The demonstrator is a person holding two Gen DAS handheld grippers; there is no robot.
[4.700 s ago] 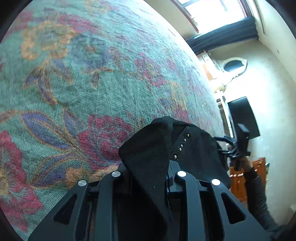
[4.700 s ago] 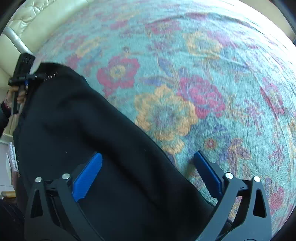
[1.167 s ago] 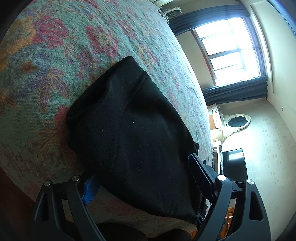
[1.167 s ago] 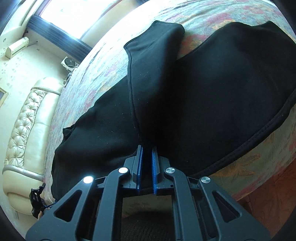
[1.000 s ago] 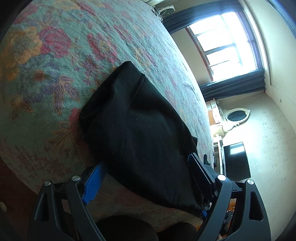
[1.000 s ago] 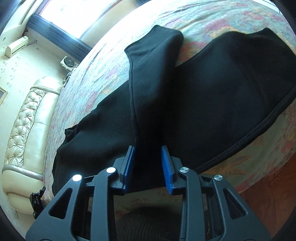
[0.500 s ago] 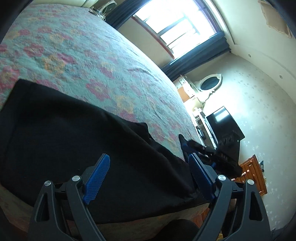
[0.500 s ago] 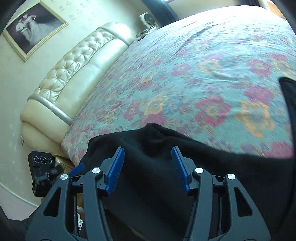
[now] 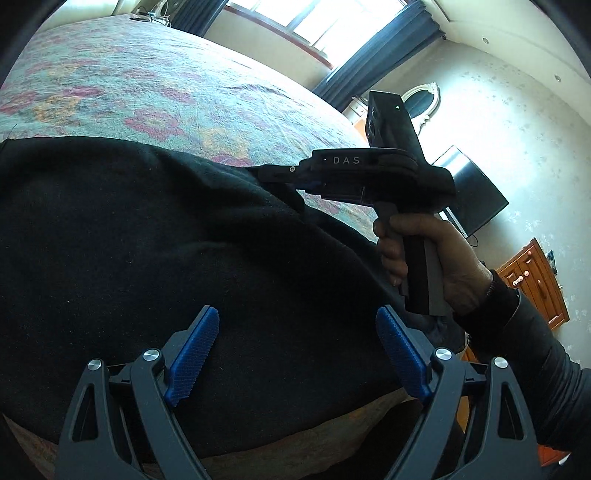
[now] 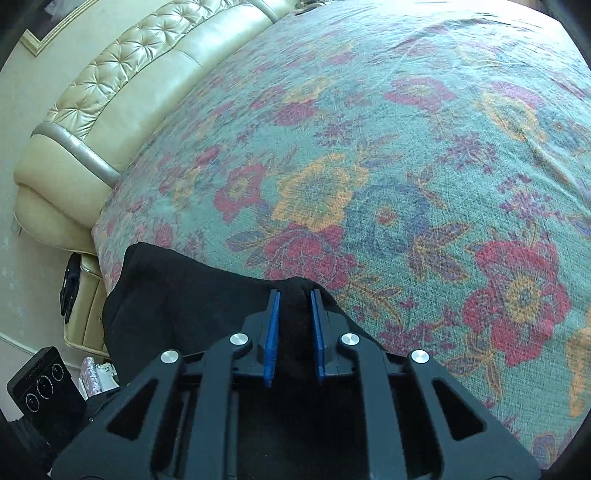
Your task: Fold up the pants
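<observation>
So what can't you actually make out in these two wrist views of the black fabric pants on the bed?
- Left wrist view: the black fabric pants run past the left edge, so their full shape is cut off.
- Left wrist view: right gripper fingertips, side-on, hidden against the cloth.
- Right wrist view: the fold pinched between its pads, hidden behind the black gripper body.

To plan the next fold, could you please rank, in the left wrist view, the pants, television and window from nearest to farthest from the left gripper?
1. Pants: spread directly beneath the left gripper.
2. Television: on the wall, right.
3. Window: across the bed, top.
</observation>
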